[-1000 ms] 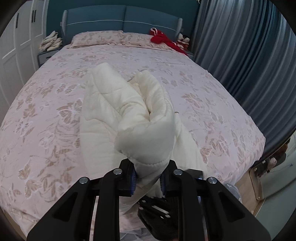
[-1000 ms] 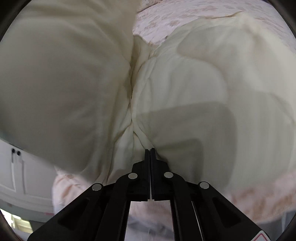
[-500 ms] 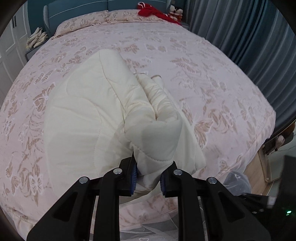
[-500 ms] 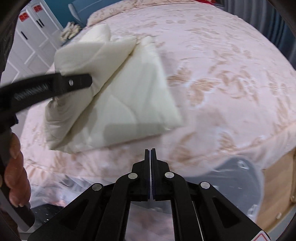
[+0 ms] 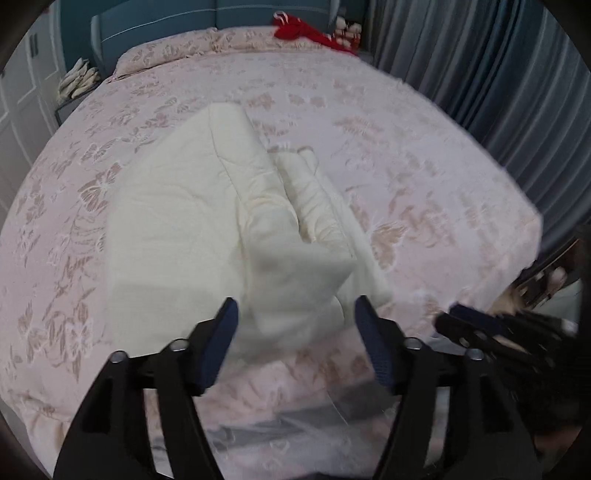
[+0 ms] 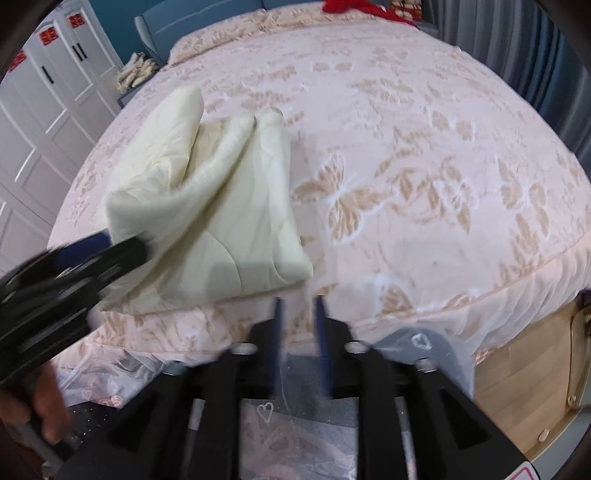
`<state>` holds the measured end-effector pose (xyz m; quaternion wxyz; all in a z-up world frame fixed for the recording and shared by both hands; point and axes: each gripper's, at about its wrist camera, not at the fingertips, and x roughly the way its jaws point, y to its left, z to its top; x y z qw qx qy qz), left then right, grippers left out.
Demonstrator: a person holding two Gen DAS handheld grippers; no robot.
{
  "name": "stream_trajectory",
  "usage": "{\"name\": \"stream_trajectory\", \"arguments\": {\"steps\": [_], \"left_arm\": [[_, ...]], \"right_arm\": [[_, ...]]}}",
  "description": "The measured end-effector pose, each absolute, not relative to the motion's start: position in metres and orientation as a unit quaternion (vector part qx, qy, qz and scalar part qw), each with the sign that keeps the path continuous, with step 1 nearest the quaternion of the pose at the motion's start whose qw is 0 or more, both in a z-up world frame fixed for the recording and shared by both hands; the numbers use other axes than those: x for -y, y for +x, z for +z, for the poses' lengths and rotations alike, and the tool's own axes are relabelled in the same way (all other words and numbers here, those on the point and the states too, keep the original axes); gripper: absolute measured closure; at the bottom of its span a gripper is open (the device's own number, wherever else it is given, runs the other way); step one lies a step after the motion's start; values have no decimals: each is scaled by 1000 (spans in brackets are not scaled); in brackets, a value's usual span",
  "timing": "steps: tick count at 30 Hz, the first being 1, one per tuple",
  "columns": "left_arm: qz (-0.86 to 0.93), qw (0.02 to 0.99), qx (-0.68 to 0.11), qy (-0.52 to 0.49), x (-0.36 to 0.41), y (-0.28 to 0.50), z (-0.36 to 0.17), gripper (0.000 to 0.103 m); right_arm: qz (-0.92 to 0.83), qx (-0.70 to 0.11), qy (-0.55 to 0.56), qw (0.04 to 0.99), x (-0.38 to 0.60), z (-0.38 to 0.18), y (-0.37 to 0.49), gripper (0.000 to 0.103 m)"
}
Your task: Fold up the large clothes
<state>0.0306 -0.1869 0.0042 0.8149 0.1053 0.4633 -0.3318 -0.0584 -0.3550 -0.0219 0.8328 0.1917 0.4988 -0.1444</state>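
Both tongs are seen with their jaws opening. On the left gripper the blue pads are spread wide, and the near corner of the folded cream quilted garment lies between them, untouched by either pad. On the right gripper the pads stand a little apart with nothing between them.

Ahead of the left gripper, the garment is laid in thick folded layers on the floral pink bedspread; from the right gripper it is seen ahead and to the left, near the bed's edge. No brand or label can be read on the garment. Red stickers are seen on the white wardrobe doors far left of the right gripper, but their writing cannot be made out.

Half a second earlier the garment's corner was pinched by the left pads, and the right pads were pressed together; both have since been released. A red cloth lies far ahead by the blue headboard, and grey curtains hang to the right.
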Motion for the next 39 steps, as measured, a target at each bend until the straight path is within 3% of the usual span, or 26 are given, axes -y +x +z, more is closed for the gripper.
{"name": "stream_trajectory", "arguments": {"steps": [6, 11, 16, 17, 18, 19, 22, 32, 39], "left_arm": [[-257, 830, -485, 100, 110, 43, -2, 35], [-220, 809, -537, 94, 89, 55, -41, 35], [-201, 809, -539, 124, 95, 60, -64, 35], [-193, 809, -540, 130, 96, 63, -69, 36], [-190, 809, -541, 134, 96, 65, -73, 37], [-188, 808, -542, 134, 96, 67, -75, 38], [-185, 808, -543, 132, 97, 71, -77, 41], [-217, 810, -527, 138, 120, 65, -65, 42], [-241, 808, -513, 164, 147, 51, -58, 46]], "right_arm": [[-93, -447, 192, 869, 342, 23, -31, 49], [-57, -443, 172, 878, 315, 33, 16, 49], [-33, -474, 154, 866, 291, 19, 48, 47], [-37, -482, 146, 863, 289, 14, 52, 48], [-39, -491, 136, 860, 288, 9, 57, 56], [-43, -495, 132, 858, 289, 6, 60, 71], [-45, -506, 137, 850, 298, -5, 62, 91], [-108, -504, 152, 843, 336, -14, 7, 95], [-150, -522, 173, 821, 360, -52, -14, 95]]}}
